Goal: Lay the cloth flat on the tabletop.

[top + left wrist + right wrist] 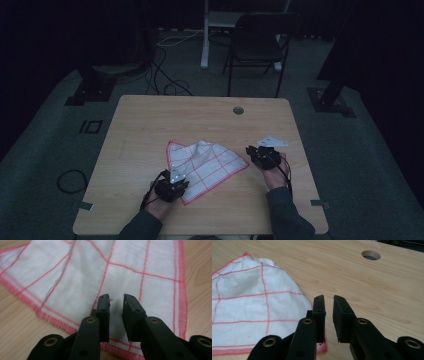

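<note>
The red-checked cloth is spread rumpled on the wooden surface. The left gripper is held slightly open over it, nothing pinched. Same for the right gripper, parked at the cloth's corner, jaws barely parted, nothing gripped.

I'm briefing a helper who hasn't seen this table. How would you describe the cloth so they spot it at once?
On the wooden table, look near the front edge, between the person's two hands. The cloth lies there, partly rumpled: white with a red grid and red stitched hem.
</note>
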The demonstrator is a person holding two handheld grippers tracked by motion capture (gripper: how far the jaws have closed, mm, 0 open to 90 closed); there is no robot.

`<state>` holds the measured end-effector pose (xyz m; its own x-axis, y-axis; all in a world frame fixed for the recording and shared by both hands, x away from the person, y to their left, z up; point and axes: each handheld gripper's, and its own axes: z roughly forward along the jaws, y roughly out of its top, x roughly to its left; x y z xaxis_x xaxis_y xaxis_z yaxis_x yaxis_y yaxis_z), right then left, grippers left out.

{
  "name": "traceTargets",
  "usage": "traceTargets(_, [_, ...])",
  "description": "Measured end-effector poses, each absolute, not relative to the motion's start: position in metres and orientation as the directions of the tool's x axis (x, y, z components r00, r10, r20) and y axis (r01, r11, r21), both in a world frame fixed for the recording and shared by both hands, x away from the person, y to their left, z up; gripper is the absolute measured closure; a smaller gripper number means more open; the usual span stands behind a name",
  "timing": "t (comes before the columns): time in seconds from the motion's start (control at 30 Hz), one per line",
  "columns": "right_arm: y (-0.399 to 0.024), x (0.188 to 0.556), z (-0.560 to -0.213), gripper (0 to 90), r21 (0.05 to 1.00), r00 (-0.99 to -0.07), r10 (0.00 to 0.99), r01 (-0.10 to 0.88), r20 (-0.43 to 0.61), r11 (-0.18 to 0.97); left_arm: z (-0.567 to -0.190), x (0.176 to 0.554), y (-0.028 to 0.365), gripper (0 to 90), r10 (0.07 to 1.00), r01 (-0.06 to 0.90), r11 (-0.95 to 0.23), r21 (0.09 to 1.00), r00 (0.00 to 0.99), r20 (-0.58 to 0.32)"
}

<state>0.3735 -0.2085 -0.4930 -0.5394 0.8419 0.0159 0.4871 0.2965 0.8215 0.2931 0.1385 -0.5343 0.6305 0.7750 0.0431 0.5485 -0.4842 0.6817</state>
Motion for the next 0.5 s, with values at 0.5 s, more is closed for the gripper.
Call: traceTargets(0.5, [-0.158, 0.39, -0.512, 75.7, 0.798, -0.593, 0.804, 0.509, 0.055, 0.321, -0.534, 0.304, 0.173, 71.9, 0.833, 0.585, -0.437, 0.683, 0.549, 0.062])
